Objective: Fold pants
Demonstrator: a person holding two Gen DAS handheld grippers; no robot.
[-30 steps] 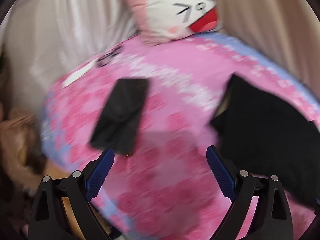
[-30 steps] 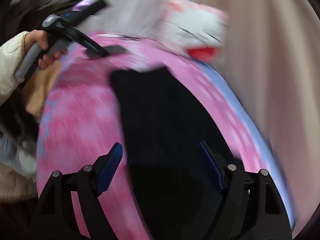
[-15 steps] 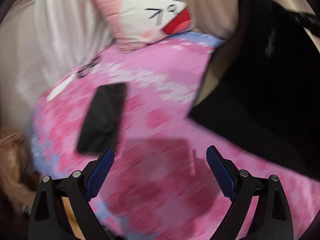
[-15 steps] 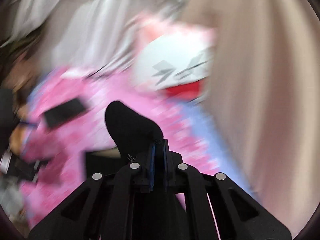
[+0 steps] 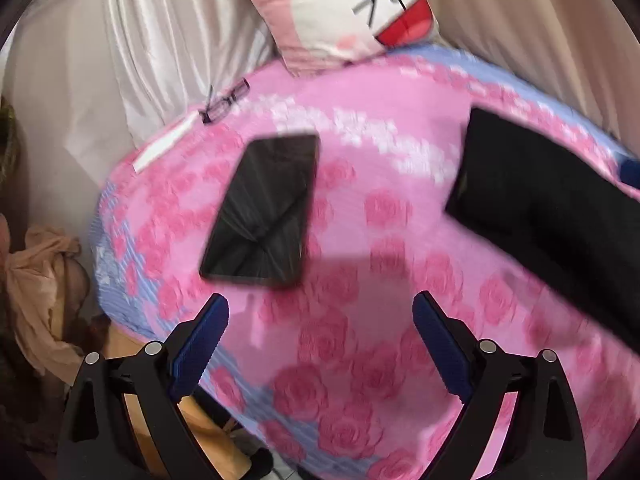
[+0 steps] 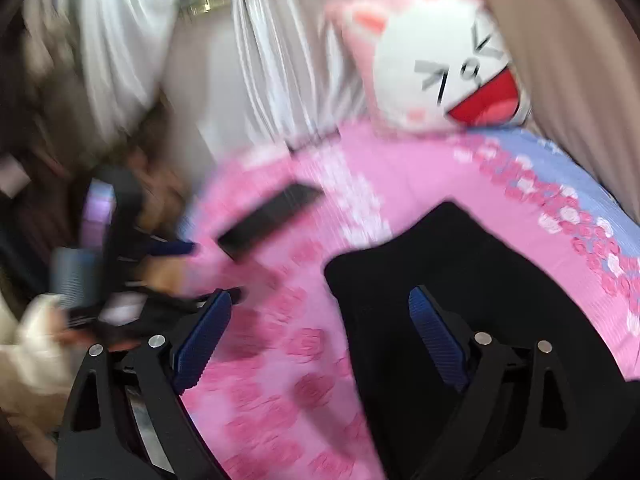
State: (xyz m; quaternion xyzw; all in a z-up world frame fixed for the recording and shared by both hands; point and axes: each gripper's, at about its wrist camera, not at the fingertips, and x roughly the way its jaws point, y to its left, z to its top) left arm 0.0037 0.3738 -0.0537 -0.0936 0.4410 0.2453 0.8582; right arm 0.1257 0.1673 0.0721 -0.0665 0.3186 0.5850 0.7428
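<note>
Pink bedspread point(image 5: 360, 360) is seen under both spread tools; the pants point(image 6: 460, 272), clenched half a second ago, have just been released by the right tool point(image 6: 320, 340); left tool point(image 5: 320, 344) empty.

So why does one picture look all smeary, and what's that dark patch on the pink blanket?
Right wrist view: motion blur smears the cat pillow and phone. Left wrist view: sharper, though still a little soft, with a grey shadow across the rose blanket between phone and black pants; the fisheye lens bulges the bed.

Black pants point(image 6: 460, 280) flat on bedspread point(image 6: 420, 176)
</note>
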